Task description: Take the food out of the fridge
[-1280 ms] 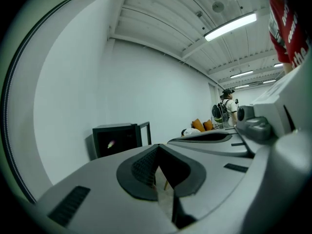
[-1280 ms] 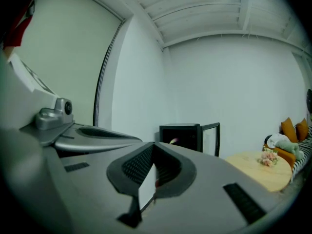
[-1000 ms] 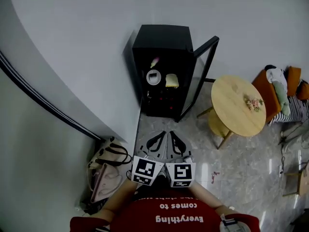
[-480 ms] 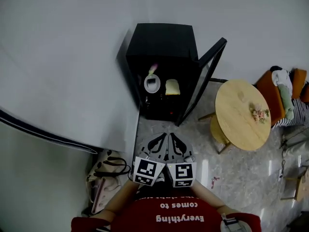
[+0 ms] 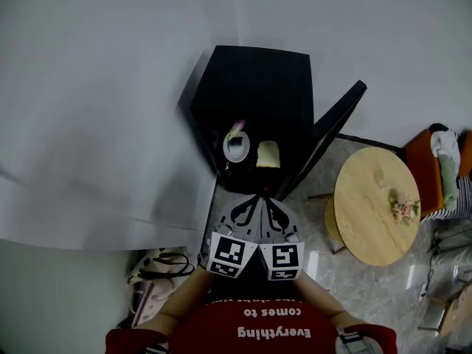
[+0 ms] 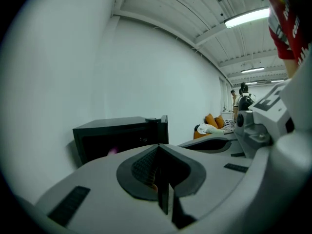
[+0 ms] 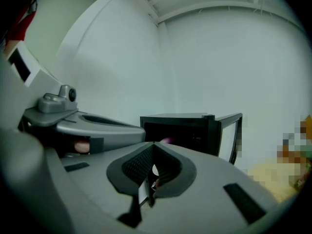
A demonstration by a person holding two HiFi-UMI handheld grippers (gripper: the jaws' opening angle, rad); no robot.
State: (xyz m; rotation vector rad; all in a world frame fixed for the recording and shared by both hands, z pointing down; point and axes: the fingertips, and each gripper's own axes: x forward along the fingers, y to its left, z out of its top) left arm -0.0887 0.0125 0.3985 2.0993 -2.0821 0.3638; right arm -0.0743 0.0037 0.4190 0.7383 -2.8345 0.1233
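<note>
A black fridge (image 5: 254, 87) stands against the white wall with its glass door (image 5: 335, 135) swung open to the right. On a shelf inside I see a white bowl (image 5: 236, 146), a yellow piece of food (image 5: 268, 154) and something pink (image 5: 236, 127) behind the bowl. My left gripper (image 5: 254, 198) and right gripper (image 5: 264, 198) are held side by side just in front of the fridge's opening, both shut with nothing in them. The fridge (image 6: 119, 133) also shows beyond the shut left gripper (image 6: 158, 146) in its view. Beyond the shut right gripper (image 7: 153, 144) stands the fridge (image 7: 178, 128) again.
A round wooden table (image 5: 372, 231) with a small bunch of flowers (image 5: 404, 209) stands right of the fridge door. An orange chair (image 5: 442, 161) with clothes is at the far right. A bag (image 5: 158, 271) lies on the floor by the wall at lower left.
Both grippers have moved forward together toward the fridge, which now stands closer to them. They stayed shut and empty.
</note>
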